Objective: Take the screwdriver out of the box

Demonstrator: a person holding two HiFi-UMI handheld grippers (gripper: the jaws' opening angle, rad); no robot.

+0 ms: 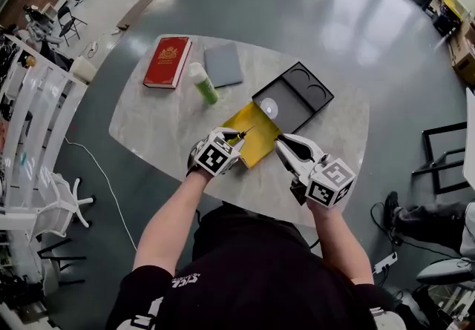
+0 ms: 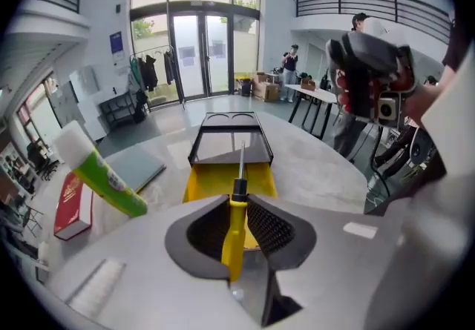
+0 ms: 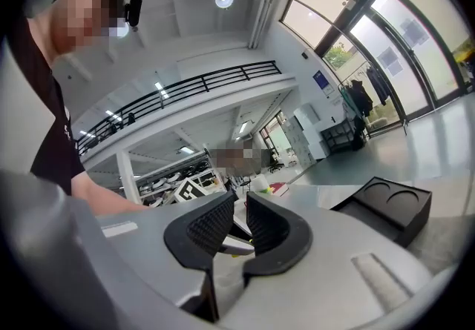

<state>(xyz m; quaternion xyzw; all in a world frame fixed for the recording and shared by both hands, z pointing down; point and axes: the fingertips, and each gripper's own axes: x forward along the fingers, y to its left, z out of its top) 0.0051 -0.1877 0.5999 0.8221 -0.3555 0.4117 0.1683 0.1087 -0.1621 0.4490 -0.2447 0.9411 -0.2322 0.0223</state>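
Observation:
A screwdriver (image 1: 241, 135) with a yellow handle and a thin metal shaft is clamped in my left gripper (image 1: 234, 142), lifted above the yellow box tray (image 1: 261, 142). In the left gripper view the screwdriver (image 2: 237, 206) sits upright between the pads of the left gripper (image 2: 237, 223), its shaft pointing over the yellow box tray (image 2: 199, 180) and the black sleeve (image 2: 231, 144) behind it. My right gripper (image 1: 285, 149) hovers by the tray's right edge. In its own view the right gripper (image 3: 237, 228) shows a narrow gap between the jaws with nothing in it.
On the marble table (image 1: 148, 124) lie a red book (image 1: 168, 61), a grey notebook (image 1: 223, 64) and a green-and-white bottle (image 1: 203, 84) on its side. The black sleeve (image 1: 293, 95) holds a white disc (image 1: 269, 107). People and desks stand far behind.

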